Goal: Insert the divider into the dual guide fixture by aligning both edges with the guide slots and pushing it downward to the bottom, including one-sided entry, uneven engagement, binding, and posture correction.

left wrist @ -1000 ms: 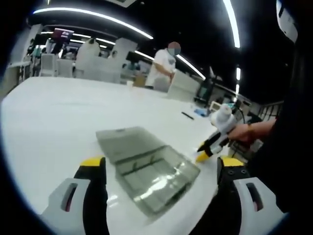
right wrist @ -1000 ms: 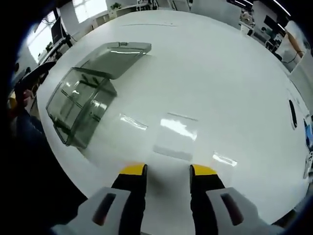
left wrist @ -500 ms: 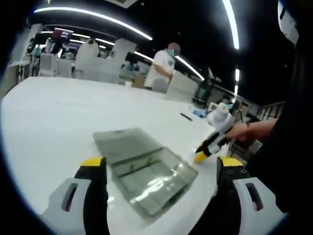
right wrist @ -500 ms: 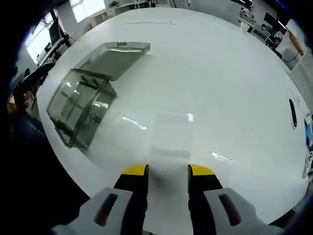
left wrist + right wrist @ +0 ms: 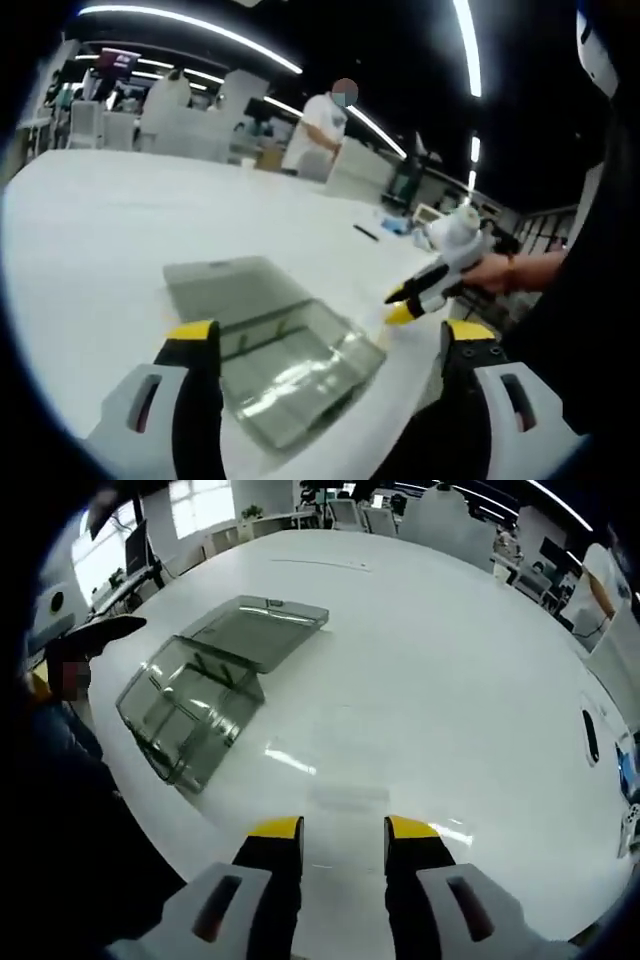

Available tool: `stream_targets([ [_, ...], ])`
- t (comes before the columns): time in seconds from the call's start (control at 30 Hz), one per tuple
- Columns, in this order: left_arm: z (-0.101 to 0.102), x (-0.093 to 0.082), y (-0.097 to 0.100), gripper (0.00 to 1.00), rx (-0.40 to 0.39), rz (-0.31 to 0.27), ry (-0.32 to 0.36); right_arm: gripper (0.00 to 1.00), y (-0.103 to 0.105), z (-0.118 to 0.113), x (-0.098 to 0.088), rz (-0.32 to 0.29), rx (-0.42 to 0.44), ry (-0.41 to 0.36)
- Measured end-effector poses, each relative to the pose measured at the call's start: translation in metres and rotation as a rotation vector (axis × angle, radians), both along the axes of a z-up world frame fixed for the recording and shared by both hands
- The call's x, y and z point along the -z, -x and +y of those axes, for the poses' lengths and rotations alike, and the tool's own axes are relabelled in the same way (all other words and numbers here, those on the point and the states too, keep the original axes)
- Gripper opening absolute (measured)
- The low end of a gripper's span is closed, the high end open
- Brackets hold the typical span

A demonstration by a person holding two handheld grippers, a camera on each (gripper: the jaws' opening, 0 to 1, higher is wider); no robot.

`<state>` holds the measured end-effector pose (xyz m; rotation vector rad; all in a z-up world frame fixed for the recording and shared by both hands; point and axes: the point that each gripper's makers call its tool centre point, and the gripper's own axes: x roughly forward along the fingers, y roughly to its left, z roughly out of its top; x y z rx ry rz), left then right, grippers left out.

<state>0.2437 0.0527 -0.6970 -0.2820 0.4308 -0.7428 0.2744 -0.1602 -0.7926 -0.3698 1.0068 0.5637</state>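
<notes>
step: right gripper (image 5: 342, 830) reaching for divider (image 5: 345, 798), hard to see, probably flat on tabletop (image 5: 450, 680)
fingers: both grippers open, empty
tip: come in low, pinch one edge

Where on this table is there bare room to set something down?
The white table is bare across its wide middle, between the open clear box and the dark pen-like item near the far edge. Just ahead of the right gripper lies a faint clear sheet; avoid it. It is crowded around the box.
</notes>
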Motion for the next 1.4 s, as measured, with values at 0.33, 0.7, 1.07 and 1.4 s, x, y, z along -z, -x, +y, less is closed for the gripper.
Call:
stream_targets([
  [0.33,-0.023,-0.002,0.010,0.89,0.079,0.004,0.001,0.27,0.007,0.004,-0.021,-0.075,0.010,-0.042],
  [0.7,-0.050,-0.009,0.014,0.84,0.124,0.011,0.031,0.27,0.013,0.012,-0.037,-0.127,-0.008,-0.096],
  [1.07,-0.072,-0.012,0.011,0.82,0.127,0.022,0.050,0.27,0.015,0.018,-0.044,-0.158,-0.040,-0.124],
  [1.4,-0.093,-0.015,0.004,0.79,0.151,0.034,0.052,0.27,0.014,0.024,-0.050,-0.176,-0.048,-0.182],
])
